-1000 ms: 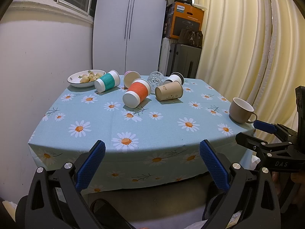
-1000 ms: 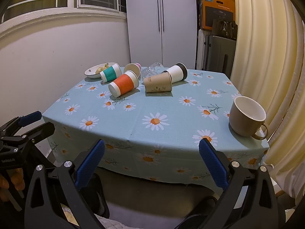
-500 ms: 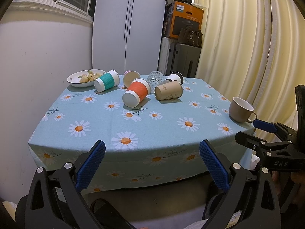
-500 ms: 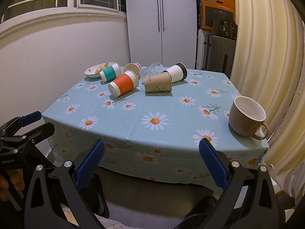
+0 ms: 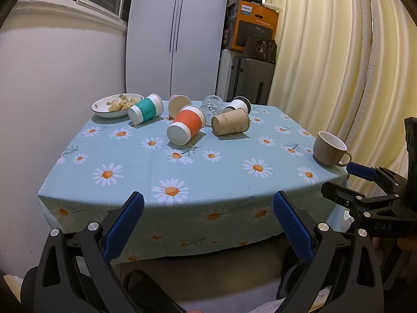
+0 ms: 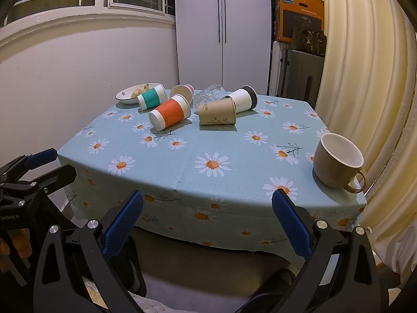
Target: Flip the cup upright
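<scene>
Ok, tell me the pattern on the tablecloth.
White daisies with orange centres on the light blue tablecloth; the right wrist view shows it best.

Legible markings are few. The orange and black cardboard box [image 6: 301, 15], set on top of the luggage in the far corner, carries the brand "PHILIPS" in a blue panel at its upper left; the smaller print beneath it is too fine to read. The right gripper [image 5: 362, 182], seen from the left wrist view, bears the letters "DAS" on its black body. The brown paper cup [image 6: 216, 114], lying on its side, shows small print that is not legible.
</scene>
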Demonstrator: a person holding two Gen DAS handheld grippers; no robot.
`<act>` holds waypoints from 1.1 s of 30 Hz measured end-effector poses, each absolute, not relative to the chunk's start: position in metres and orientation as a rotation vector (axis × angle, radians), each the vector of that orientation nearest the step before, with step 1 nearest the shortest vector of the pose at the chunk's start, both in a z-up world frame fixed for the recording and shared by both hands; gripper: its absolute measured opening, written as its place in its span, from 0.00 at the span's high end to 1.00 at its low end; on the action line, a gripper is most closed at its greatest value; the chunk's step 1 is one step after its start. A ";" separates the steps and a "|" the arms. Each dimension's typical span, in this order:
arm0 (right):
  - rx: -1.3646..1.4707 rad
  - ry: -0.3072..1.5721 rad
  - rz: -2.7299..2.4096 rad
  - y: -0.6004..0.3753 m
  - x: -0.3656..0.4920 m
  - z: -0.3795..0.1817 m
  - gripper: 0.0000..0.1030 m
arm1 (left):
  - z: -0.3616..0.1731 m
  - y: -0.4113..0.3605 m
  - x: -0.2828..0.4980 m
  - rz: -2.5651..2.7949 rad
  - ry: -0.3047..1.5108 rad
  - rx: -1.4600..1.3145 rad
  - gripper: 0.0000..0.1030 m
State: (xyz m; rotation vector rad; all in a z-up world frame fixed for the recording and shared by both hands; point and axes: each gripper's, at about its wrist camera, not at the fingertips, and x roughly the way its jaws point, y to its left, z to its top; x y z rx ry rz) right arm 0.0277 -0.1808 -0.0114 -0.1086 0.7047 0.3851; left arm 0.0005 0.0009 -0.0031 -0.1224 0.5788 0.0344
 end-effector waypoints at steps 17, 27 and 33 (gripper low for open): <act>-0.107 0.708 0.383 -0.182 0.028 -0.011 0.05 | -0.004 0.001 0.002 0.037 0.585 -0.119 0.06; -0.108 0.708 0.382 -0.181 0.028 -0.011 0.05 | -0.004 0.001 0.002 0.038 0.585 -0.118 0.06; -0.103 0.708 0.384 -0.181 0.027 -0.010 0.05 | -0.005 0.002 0.003 0.038 0.593 -0.123 0.06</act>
